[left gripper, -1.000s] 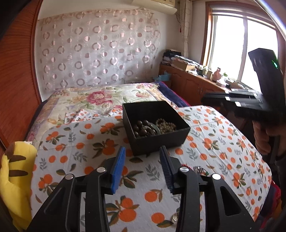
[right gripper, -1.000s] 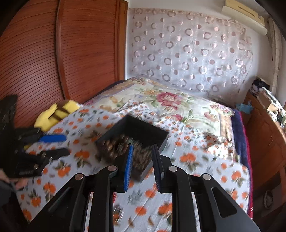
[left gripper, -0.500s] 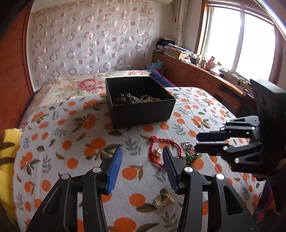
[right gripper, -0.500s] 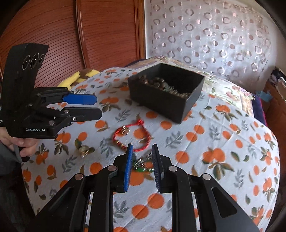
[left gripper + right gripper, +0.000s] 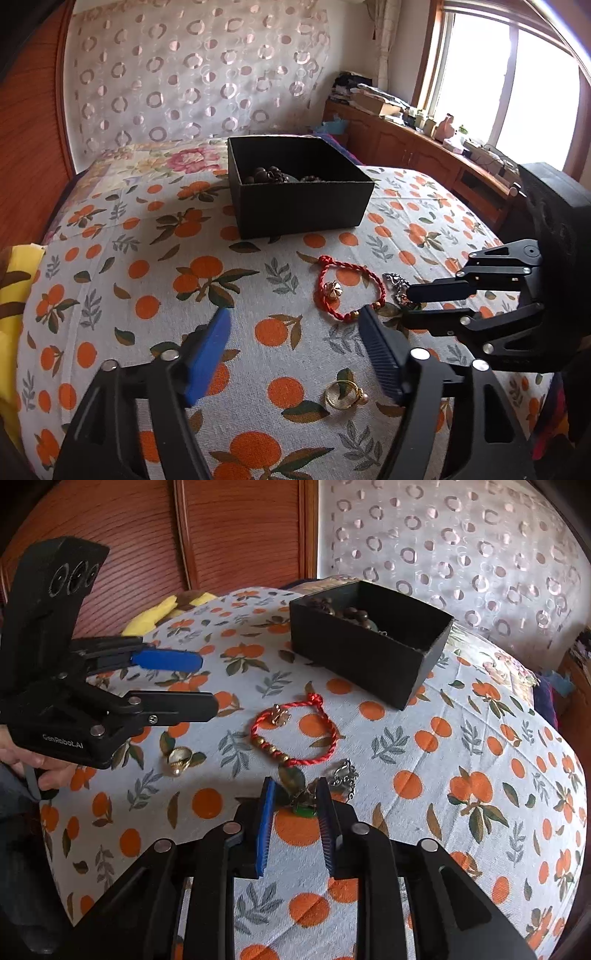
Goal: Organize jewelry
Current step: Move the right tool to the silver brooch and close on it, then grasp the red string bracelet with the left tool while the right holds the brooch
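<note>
A black open box (image 5: 299, 184) (image 5: 369, 650) holding dark bead bracelets stands on an orange-print cloth. In front of it lie a red cord bracelet with gold beads (image 5: 349, 291) (image 5: 295, 731), a gold ring (image 5: 343, 395) (image 5: 179, 758) and a silver chain with a green stone (image 5: 332, 786) (image 5: 397, 282). My left gripper (image 5: 295, 354) (image 5: 203, 681) is open and empty, low over the cloth near the ring. My right gripper (image 5: 293, 812) (image 5: 410, 306) is open, its tips either side of the green-stone piece.
A yellow plush toy (image 5: 14, 288) (image 5: 166, 609) lies at the cloth's left edge. A floral quilt (image 5: 177, 158) lies behind the box. A wooden cabinet (image 5: 406, 147) with clutter runs under the window. A wooden wardrobe (image 5: 221, 535) stands on the left.
Both grippers have come down and closer to the loose jewelry in front of the box. The left jaws have opened wider. The right gripper's tips now flank the green-stone chain.
</note>
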The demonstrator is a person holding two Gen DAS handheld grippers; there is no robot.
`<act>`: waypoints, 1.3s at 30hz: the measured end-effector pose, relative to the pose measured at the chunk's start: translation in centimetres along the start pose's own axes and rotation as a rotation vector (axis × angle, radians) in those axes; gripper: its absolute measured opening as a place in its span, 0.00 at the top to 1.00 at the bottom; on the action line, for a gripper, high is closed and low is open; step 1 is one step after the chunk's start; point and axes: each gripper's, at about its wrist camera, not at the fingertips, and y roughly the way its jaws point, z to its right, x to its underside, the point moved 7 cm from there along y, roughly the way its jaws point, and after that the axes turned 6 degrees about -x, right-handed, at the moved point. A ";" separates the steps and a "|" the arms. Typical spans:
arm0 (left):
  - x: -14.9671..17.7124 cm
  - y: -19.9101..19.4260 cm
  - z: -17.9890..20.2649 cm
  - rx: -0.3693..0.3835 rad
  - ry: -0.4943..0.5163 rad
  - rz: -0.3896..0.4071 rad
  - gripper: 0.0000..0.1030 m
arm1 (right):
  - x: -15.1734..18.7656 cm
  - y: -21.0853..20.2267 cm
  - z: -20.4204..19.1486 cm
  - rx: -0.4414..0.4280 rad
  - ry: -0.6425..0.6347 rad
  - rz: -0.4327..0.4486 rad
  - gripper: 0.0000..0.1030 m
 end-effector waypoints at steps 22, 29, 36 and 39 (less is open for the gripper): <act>-0.9 2.0 3.4 -0.004 0.093 -0.036 0.39 | 1.8 -1.3 4.3 0.111 0.074 0.041 0.90; -0.8 1.6 6.6 0.044 0.202 -0.031 0.60 | 1.8 -1.3 4.5 0.094 0.091 0.045 0.90; -0.5 3.8 7.2 0.029 0.272 -0.107 0.64 | 1.8 -1.3 4.4 0.100 0.086 0.044 0.90; -0.5 4.1 7.0 0.003 0.289 -0.110 0.49 | 1.8 -1.3 4.4 0.101 0.086 0.044 0.90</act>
